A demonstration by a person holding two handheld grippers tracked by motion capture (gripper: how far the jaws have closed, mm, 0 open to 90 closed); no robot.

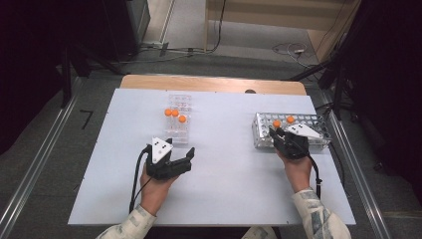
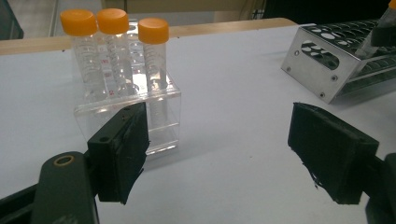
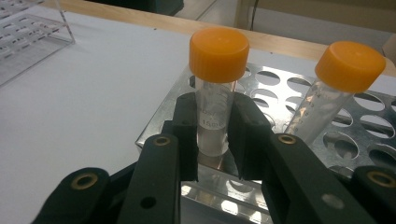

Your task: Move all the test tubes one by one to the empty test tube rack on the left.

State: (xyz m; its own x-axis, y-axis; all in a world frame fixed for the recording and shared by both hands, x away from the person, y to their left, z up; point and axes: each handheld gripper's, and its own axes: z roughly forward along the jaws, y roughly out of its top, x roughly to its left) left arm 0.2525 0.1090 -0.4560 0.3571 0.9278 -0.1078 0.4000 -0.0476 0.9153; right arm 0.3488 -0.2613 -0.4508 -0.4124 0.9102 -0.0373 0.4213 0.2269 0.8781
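Observation:
My right gripper (image 3: 214,140) is shut on a clear tube with an orange cap (image 3: 218,53) that stands upright in a hole at the near left corner of the metal rack (image 3: 280,84). Its pads press the tube's sides just below the cap. A second orange-capped tube (image 3: 348,65) leans in the rack further right. From above, the right gripper (image 1: 276,132) sits at the rack's (image 1: 318,130) left end. My left gripper (image 1: 180,148) is open, with nothing between its fingers, just in front of a clear plastic rack (image 2: 163,126) holding three orange-capped tubes (image 2: 114,28).
The white table top (image 1: 224,164) spreads between the two racks and toward the near edge. A wooden strip (image 1: 214,83) runs along the table's far edge. Cables (image 1: 288,49) lie on the floor beyond it. Metal rails (image 1: 30,174) flank both sides.

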